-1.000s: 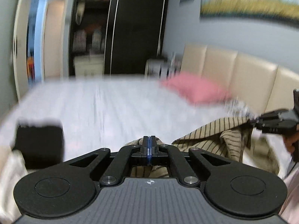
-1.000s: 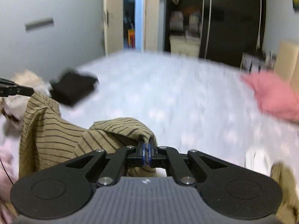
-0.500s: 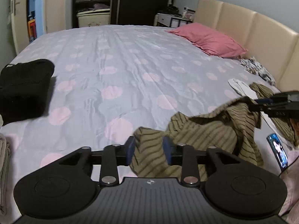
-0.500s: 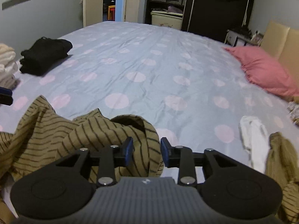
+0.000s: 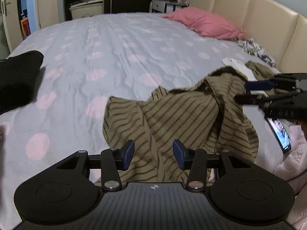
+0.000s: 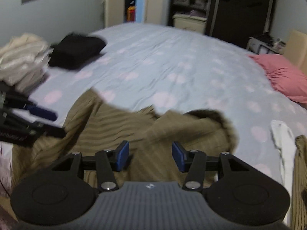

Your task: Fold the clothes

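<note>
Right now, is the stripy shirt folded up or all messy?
Messy. The stripy shirt lies crumpled in a heap on the bed, with no neat folds.

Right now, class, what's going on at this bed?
A person with a handheld gripper in each hand is folding clothes on the bed. The tan striped shirt lies crumpled on the sheet. The left gripper and the right gripper are both opening above it, pads clear of the cloth. A folded black garment sits farther off, and a pink pillow lies by the headboard.
</note>
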{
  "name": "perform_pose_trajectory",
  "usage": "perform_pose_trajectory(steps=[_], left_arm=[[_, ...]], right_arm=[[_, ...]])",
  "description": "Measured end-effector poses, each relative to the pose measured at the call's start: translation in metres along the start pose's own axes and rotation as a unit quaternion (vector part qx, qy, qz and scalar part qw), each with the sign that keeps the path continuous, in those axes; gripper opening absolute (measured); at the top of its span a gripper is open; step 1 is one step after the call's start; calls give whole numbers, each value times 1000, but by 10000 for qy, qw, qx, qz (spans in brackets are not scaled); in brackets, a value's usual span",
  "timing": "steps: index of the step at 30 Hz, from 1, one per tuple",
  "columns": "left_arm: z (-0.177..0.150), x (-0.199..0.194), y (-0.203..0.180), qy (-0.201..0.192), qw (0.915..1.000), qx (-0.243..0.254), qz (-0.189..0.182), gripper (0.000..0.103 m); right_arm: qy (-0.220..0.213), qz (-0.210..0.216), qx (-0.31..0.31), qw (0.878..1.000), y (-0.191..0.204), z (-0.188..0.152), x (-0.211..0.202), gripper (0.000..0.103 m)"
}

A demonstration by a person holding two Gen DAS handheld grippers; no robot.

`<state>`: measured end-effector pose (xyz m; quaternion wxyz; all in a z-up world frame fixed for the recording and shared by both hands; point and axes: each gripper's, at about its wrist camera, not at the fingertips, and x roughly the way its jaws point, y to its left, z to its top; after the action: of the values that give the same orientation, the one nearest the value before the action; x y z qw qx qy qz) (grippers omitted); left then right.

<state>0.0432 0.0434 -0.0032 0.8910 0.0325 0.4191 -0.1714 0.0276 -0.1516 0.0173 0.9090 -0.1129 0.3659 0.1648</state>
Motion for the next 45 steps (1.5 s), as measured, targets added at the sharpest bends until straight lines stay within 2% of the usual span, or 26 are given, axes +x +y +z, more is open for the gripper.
perform_pose_trajectory(steps=[2, 7, 9, 12, 14, 18, 19, 20, 21, 23, 24, 27, 30, 31, 33, 36, 42, 45], left_arm=[[-1, 6, -1, 113, 9999, 13, 24, 34], [-6, 12, 2, 260, 9996, -53, 109, 33], [-7, 13, 1, 272, 9996, -59, 87, 29], [-8, 15, -2, 298, 9995, -6, 52, 18], [-8, 16, -3, 309, 9995, 31, 63, 6], [-6, 16, 1, 286, 9995, -27, 143, 0], [-6, 14, 3, 247, 9995, -49, 166, 0], [-5, 12, 5, 205, 9996, -76, 200, 0], [-4, 9, 9, 158, 9995, -113, 233, 0], [-3, 4, 16, 95, 9993, -233, 285, 0], [-3, 2, 20, 71, 9990, -298, 311, 0], [-3, -1, 32, 46, 9981, -475, 396, 0], [-1, -5, 40, 5, 9973, -592, 431, 0], [-1, -6, 42, -11, 9970, -627, 444, 0], [-1, -8, 45, -22, 9968, -657, 456, 0], [-1, -8, 44, -15, 9970, -645, 423, 0], [1, -9, 35, -48, 9980, -505, 364, 0], [-1, -10, 32, -45, 9982, -483, 365, 0]], right_arm=[[132, -28, -120, 9998, 8, -4, 7, 53], [278, -100, -239, 9993, 12, -14, 12, 53], [294, -133, -251, 9992, 12, -17, 13, 53], [319, -120, -208, 9992, 9, -19, 12, 53], [377, -97, -180, 9991, 9, -22, 13, 55], [602, -102, -111, 9981, 3, -32, 20, 53], [674, -112, -84, 9976, 0, -36, 22, 47], [736, -108, -46, 9972, -5, -39, 23, 29], [795, -101, -7, 9968, -9, -42, 24, 22], [867, -54, 154, 9961, -18, -47, 24, 12], [889, -1, 261, 9957, -24, -48, 22, 11], [968, 129, 563, 9936, -40, -53, 14, 11], [1045, -168, 787, 9913, -60, -61, 6, 13], [1056, -336, 829, 9904, -66, -64, 3, 16], [963, -513, 850, 9904, -70, -66, -4, 16], [731, -500, 747, 9933, -60, -64, -15, 16], [376, -29, 499, 9980, -21, -47, -28, 16], [448, 294, 615, 9967, -6, -42, -19, 24]])
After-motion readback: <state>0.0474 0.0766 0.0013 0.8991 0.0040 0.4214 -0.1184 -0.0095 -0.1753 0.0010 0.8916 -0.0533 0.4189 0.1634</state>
